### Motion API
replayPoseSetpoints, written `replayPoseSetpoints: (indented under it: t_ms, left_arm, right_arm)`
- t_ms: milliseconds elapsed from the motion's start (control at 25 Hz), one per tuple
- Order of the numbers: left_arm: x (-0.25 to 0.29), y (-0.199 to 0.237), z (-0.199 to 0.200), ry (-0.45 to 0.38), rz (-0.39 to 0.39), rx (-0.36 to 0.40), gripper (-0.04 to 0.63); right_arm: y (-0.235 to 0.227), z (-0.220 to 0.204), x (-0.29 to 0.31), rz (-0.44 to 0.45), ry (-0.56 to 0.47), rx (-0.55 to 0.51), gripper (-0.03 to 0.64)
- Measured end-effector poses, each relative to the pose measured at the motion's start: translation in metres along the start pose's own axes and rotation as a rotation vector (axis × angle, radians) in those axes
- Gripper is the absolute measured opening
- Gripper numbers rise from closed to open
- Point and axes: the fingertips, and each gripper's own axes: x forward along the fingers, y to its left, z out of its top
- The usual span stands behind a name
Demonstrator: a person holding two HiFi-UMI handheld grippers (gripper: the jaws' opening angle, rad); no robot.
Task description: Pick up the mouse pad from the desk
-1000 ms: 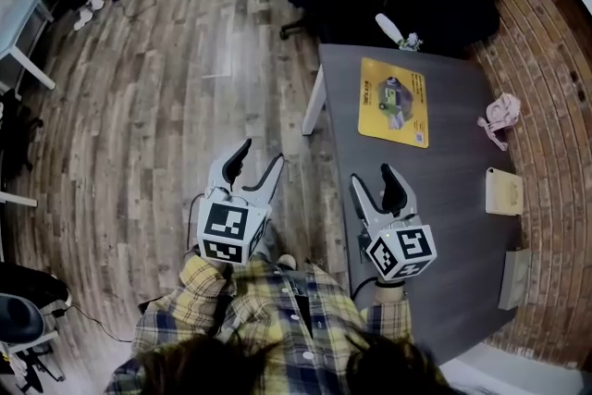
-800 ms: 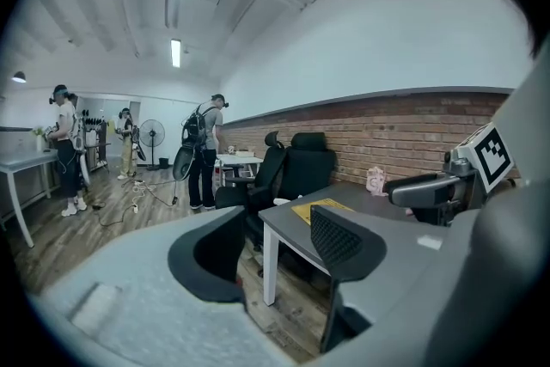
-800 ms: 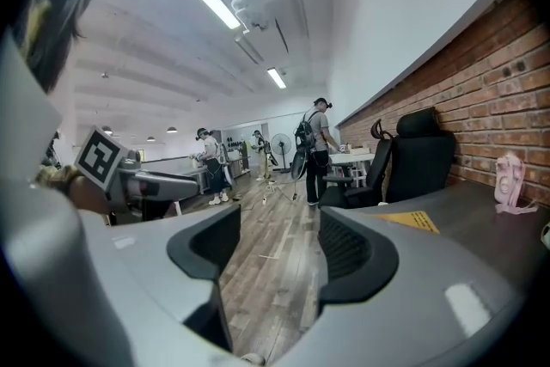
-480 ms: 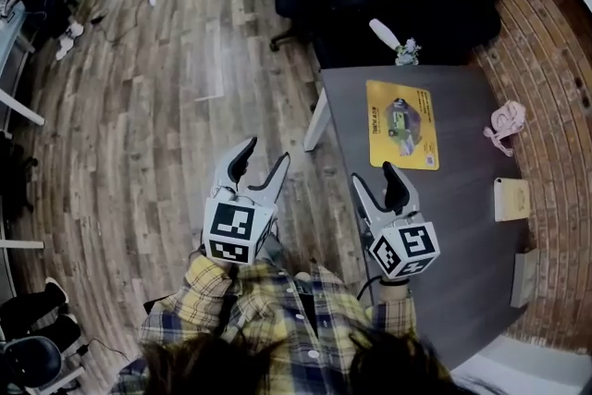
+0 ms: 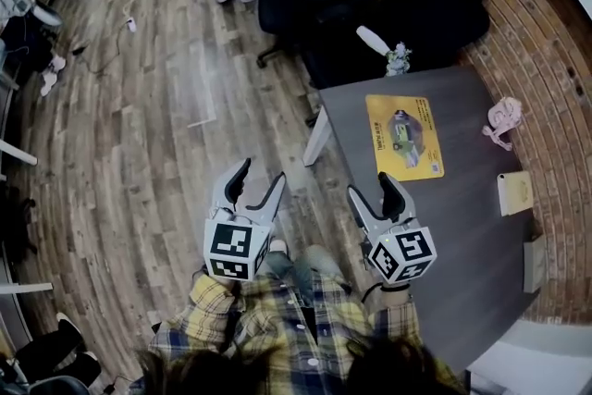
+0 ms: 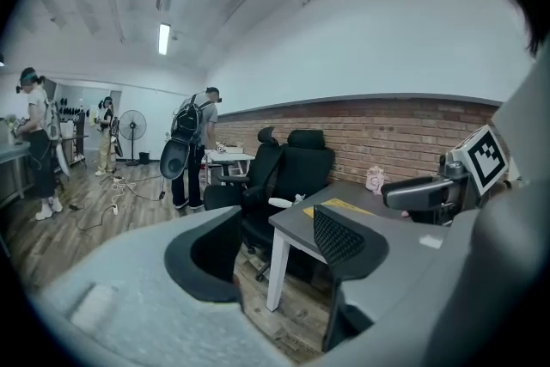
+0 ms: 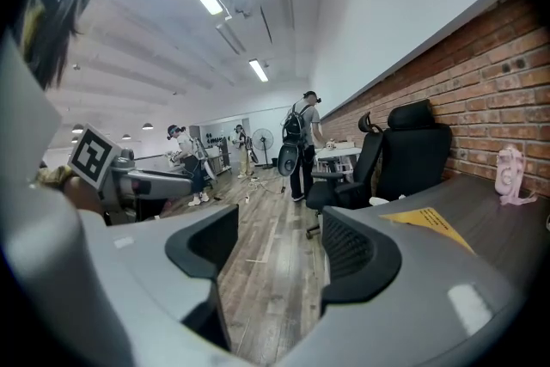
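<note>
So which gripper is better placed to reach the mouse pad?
Right. The right gripper, open and empty, is at the desk edge with the mouse pad just ahead. The left gripper, whose jaws have just been opening on nothing, is over the floor beside the desk.

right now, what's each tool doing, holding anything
Left tool: open, jaws have just been opening wider, nothing between them.
Right tool: open, empty; the yellow rectangular mouse pad lies untouched on the grey desk.

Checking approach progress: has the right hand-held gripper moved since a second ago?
Yes. The right hand-held gripper has advanced along the desk's left edge toward its far end, closing on the mouse pad.
</note>
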Motion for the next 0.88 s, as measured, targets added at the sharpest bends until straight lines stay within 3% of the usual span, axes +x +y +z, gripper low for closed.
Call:
replayPoseSetpoints:
  t_ms: [440, 880]
  left_arm:
    - [0.021, 0.023, -0.019, 0.053, -0.021, -0.036, 0.298]
    - [0.114, 0.044, 0.015, 0.034, -0.062, 0.008, 0.301]
  right_arm:
    - [-0.012, -0.017, 0.024, -0.034, 0.052, 0.041, 0.296]
    - [-0.083, 0.009, 0.087, -0.104, 0.012, 0.067, 0.296]
